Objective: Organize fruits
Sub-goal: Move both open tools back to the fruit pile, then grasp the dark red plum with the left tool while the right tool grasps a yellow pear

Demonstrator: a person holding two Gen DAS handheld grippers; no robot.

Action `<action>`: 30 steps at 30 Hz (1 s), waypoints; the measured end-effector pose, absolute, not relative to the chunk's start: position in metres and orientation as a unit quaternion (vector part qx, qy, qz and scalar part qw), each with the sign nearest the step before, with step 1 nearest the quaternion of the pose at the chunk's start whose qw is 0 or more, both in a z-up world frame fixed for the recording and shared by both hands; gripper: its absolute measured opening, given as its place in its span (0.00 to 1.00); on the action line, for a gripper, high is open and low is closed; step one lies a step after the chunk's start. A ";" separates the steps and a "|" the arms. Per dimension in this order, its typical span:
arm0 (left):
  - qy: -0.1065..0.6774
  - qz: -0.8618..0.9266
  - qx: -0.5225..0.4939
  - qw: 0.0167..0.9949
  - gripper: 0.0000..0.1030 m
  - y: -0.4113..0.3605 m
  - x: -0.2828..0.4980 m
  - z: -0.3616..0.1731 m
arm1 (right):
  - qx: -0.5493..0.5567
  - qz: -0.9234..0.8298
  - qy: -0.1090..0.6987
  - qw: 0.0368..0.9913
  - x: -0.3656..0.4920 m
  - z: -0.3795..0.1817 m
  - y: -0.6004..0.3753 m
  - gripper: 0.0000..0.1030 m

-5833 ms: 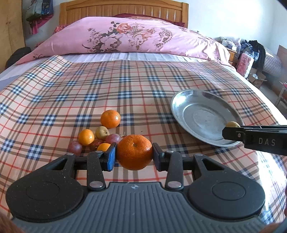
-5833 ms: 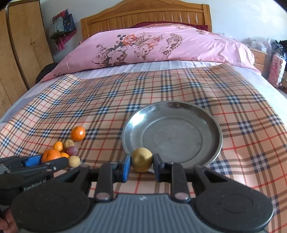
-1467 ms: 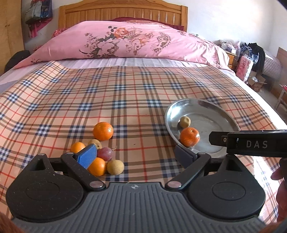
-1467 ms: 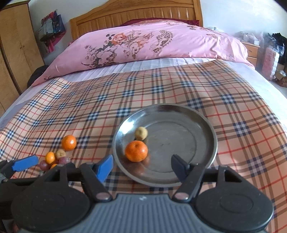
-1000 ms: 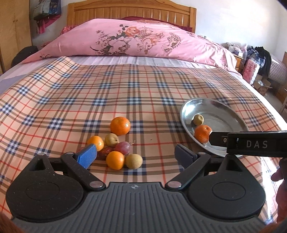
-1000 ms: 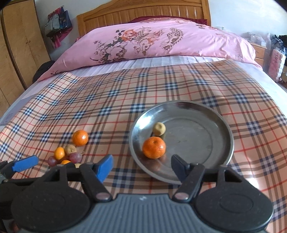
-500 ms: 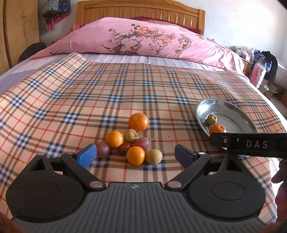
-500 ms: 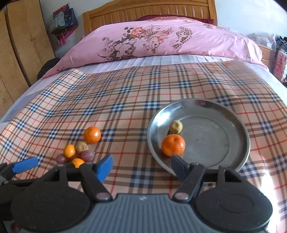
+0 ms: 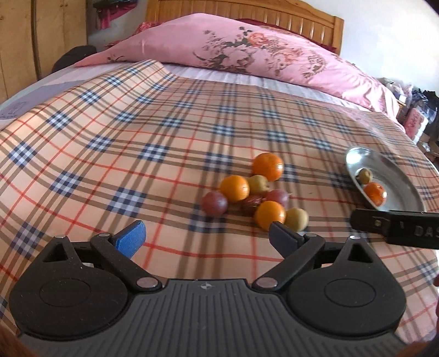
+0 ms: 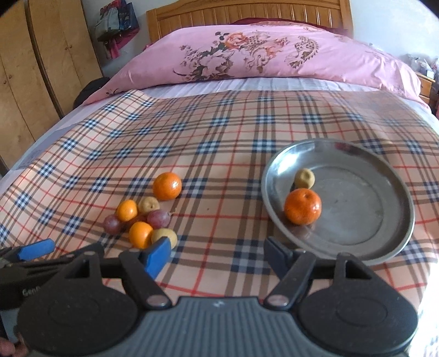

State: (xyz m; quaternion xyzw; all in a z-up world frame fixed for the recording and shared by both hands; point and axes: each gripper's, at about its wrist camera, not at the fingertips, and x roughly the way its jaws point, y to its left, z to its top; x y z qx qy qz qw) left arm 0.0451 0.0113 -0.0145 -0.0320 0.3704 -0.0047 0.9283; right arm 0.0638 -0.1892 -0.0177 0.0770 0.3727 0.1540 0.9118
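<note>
A pile of fruit lies on the plaid cloth: a large orange [image 9: 267,166], two smaller oranges [image 9: 234,188], a pear [image 9: 258,184], purple plums [image 9: 214,203] and a yellowish fruit [image 9: 297,218]. My left gripper [image 9: 205,233] hangs open just short of the pile, with nothing between its fingers. The steel plate [image 10: 397,247] holds an orange [image 10: 302,206] and a small yellow fruit [image 10: 304,178]. My right gripper [image 10: 218,254] stands between the pile [image 10: 140,234] and the plate. Its jaws are opening and nothing is between them.
A pink floral quilt [image 10: 274,55] and a wooden headboard [image 10: 247,13] close off the far end of the bed. Wooden wardrobe doors [image 10: 41,68] stand at the left. Bags and boxes [image 9: 417,123] sit beside the bed at the right.
Both grippers have swung left and sunk a little toward the fruit pile. The plate has slid rightward in both views. The orange and yellow fruit held earlier now lie in the plate.
</note>
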 end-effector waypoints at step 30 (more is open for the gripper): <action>0.368 -0.060 0.019 0.928 0.42 0.019 0.104 -0.055 | 0.079 0.165 0.390 0.902 0.074 -0.035 -0.181 0.75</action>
